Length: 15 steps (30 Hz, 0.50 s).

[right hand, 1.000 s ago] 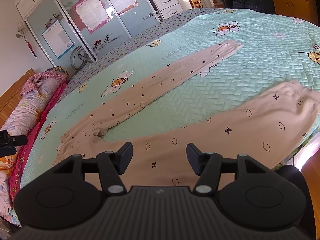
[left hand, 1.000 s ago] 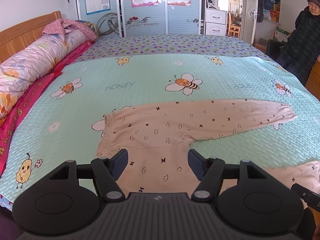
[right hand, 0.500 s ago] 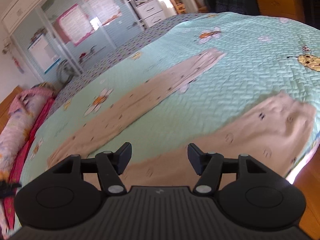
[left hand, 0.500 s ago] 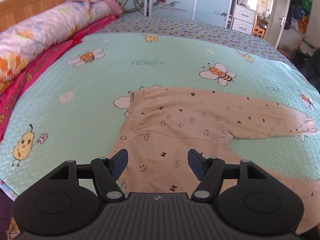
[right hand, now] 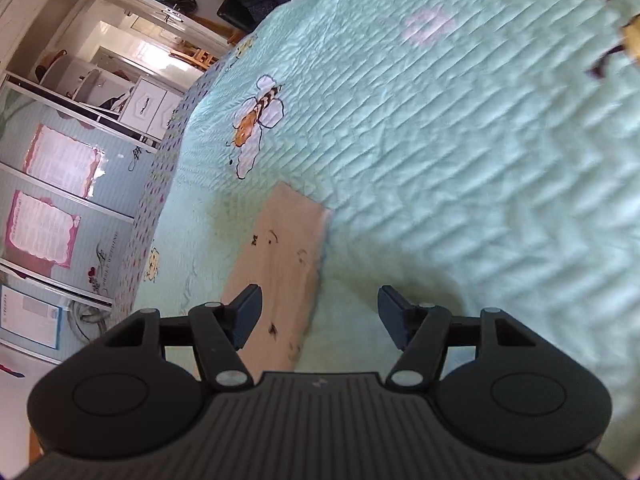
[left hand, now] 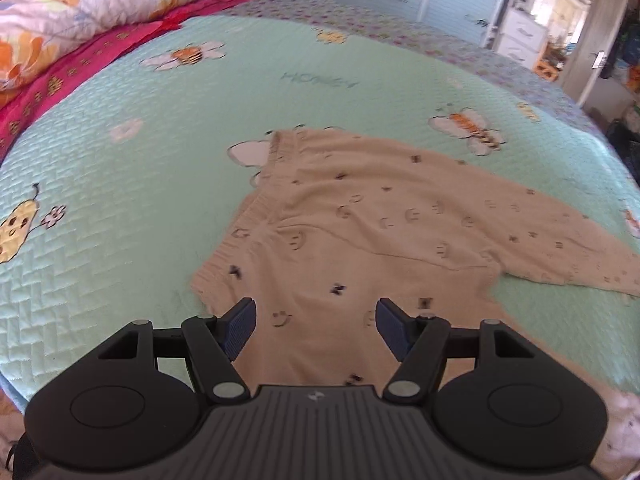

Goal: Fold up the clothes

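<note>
Trousers (left hand: 360, 216) — seemingly below hand-held gripper (left hand: 316, 326)

I count one pair of beige trousers (left hand: 360, 248) on the one mint bedspread (left hand: 120, 208), with a single leg end (right hand: 288, 240) showing at 12 o'clock of my right gripper (right hand: 319, 316). My left gripper (left hand: 316, 326) makes two grippers. Printed bees: two at 11 and 1 o'clock in my left view, one (right hand: 256, 120) in my right. One floral pillow (left hand: 80, 12) at 10 o'clock.
</note>
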Available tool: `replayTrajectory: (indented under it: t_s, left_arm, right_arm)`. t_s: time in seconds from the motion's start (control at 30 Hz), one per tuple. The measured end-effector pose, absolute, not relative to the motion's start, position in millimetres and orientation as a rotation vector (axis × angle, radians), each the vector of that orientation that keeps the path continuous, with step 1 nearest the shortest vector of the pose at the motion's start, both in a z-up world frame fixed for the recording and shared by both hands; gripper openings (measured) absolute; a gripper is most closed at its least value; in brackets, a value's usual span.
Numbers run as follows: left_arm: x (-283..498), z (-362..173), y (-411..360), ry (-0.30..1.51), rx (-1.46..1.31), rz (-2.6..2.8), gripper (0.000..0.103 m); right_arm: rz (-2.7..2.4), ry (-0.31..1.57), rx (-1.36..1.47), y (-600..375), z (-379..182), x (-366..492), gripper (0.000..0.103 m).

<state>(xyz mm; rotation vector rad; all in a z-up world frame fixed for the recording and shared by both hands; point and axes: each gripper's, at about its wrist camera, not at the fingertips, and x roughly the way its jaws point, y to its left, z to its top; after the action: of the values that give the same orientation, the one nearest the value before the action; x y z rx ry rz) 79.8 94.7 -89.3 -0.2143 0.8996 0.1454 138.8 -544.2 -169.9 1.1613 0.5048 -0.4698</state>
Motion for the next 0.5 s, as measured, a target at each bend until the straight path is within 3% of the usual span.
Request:
replayTrajectory:
  t_s: [0.03, 0.07, 0.1, 0.3, 0.33, 0.37, 0.4, 0.47, 0.5]
  left_arm:
    - [82, -91, 97, 0.907, -0.217, 0.156, 0.069]
    - [83, -93, 100, 0.912, -0.221, 0.164, 0.069]
    - [85, -93, 103, 0.916, -0.224, 0.17, 0.069]
    - [67, -97, 131, 0.911, -0.258, 0.215, 0.069]
    - [62, -99, 136, 0.919, -0.268, 0.223, 0.069]
    - [57, -100, 142, 0.925, -0.28, 0.229, 0.069]
    - [49, -101, 147, 0.927, -0.297, 0.231, 0.069]
    - [34, -102, 156, 0.929, -0.327, 0.227, 0.069]
    - [27, -103, 160, 0.934, -0.341, 0.229, 0.069]
  right_arm:
    - [-0.458, 0.502, 1.166, -546, -175, 149, 0.05]
    - [-0.45, 0.507, 1.161, -547, -179, 157, 0.022]
    - [-0.452, 0.524, 1.153, -548, -183, 161, 0.003]
    - [-0.426, 0.497, 1.173, -570, -190, 129, 0.004]
    - [-0.426, 0.507, 1.168, -570, -188, 122, 0.006]
    - [-0.424, 0.504, 1.168, -569, -182, 111, 0.019]
    - [-0.418, 0.494, 1.173, -567, -175, 97, 0.045]
    - [-0.41, 0.463, 1.162, -563, -158, 65, 0.069]
    - [-0.41, 0.435, 1.136, -558, -146, 45, 0.069]
